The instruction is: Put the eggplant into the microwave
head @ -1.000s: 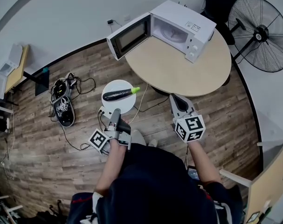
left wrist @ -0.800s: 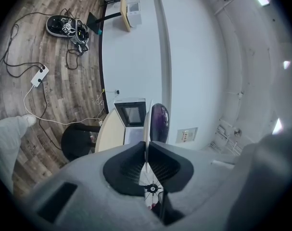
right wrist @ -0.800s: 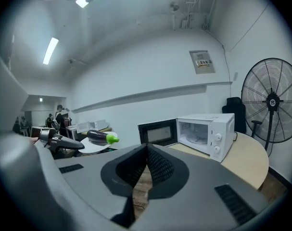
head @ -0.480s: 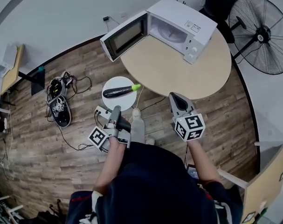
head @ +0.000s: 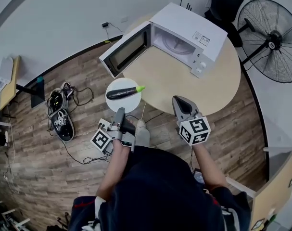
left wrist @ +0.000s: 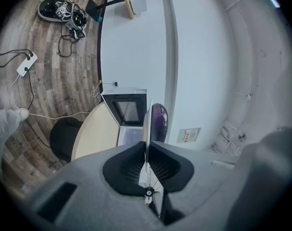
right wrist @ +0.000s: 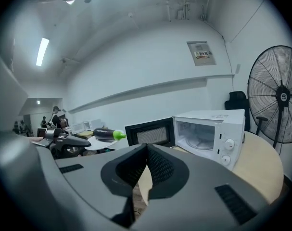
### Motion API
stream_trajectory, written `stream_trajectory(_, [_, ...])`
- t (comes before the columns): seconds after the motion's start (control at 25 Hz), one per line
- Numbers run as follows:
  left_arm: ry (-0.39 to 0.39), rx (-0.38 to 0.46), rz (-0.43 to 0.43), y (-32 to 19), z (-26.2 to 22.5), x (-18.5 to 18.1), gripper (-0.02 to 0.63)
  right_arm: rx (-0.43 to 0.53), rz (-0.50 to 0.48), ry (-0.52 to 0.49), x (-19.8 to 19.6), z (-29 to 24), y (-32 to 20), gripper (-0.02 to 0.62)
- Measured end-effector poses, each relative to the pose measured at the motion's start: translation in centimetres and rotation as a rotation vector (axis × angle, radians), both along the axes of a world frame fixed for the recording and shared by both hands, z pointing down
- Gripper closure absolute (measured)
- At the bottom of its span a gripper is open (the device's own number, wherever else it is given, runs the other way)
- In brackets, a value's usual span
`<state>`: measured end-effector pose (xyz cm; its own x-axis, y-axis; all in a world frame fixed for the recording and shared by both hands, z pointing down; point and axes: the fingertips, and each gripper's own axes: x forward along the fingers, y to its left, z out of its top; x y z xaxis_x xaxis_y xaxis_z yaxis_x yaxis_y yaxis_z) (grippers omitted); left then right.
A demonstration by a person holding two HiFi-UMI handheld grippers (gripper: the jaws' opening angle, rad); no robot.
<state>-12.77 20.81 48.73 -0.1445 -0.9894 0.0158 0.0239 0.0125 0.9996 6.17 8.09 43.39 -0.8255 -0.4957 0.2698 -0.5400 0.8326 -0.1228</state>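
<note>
Head view | grips plate (head: 114, 103) in left tool (head: 120, 111); right tool (head: 180, 102) closed, empty | risks tilting plate, rolling eggplant (head: 121, 94) off, clipping microwave door (head: 126, 52)

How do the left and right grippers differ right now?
The left gripper clamps the white plate's rim, eggplant on it; the right gripper is shut on nothing. The left gripper is rolled sideways; the right gripper lies flat. Both point toward the open microwave.
</note>
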Motion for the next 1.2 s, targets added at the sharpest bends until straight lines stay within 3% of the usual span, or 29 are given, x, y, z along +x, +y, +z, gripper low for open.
stream_trajectory(0.64, [-0.013,0.036,0.116,-11.9,-2.3,-8.2,0.574,-0.005,0.059,0.022,-8.8,-0.9,-9.0,0.584])
stream_trajectory(1.2, [-0.015,0.068,0.243,-17.5,-2.4,-10.3,0.574,0.007,0.139,0.064,-11.3,-0.3,-12.2,0.584])
